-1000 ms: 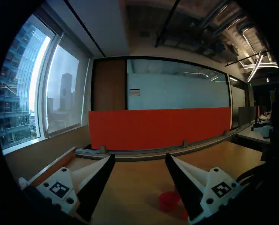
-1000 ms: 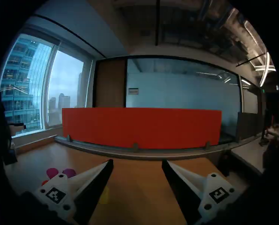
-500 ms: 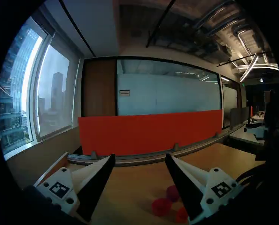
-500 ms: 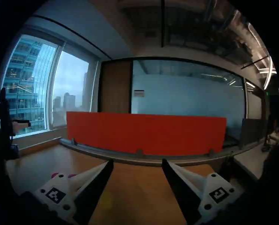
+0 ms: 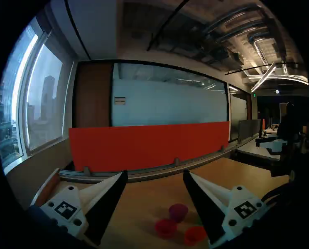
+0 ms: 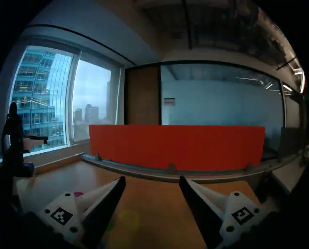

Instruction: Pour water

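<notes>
Left gripper [image 5: 153,172] and right gripper [image 6: 151,177] jaws spread, purple cup [image 5: 178,211] and red cups [image 5: 166,228] upright, mouths up

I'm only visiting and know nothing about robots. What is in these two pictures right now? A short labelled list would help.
setting: office, beside a large window
surface: wooden desk, with an orange-red divider panel along its far edge
left gripper: open, holding nothing, above the desk
right gripper: open, holding nothing
cups: purple cup, red cup and another red cup, close together on the desk ahead of the left gripper
task stage: nothing picked up yet
</notes>
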